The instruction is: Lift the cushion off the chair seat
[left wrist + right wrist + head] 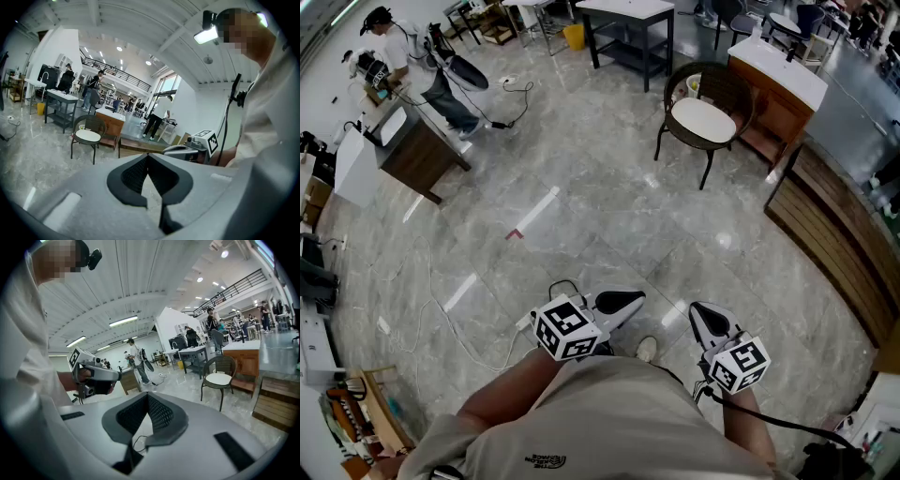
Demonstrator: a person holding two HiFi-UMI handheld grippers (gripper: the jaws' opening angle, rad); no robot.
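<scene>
Cream oval cushion [703, 120] — dark chair [728, 90] (rounded).

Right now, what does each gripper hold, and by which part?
Nothing: left gripper and right gripper are shut, empty; the cream cushion lies on the dark wicker chair.

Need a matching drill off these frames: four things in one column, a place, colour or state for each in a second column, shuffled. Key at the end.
Things:
1. cushion
2. bin
3. right claw
4. chair

Descriptions:
A. shut, nothing in it
B. dark frame, standing by a wooden cabinet
C. yellow, on the floor beside a table
D. pale, lying on the seat

Pairs: 1-D, 2-C, 3-A, 4-B
</scene>
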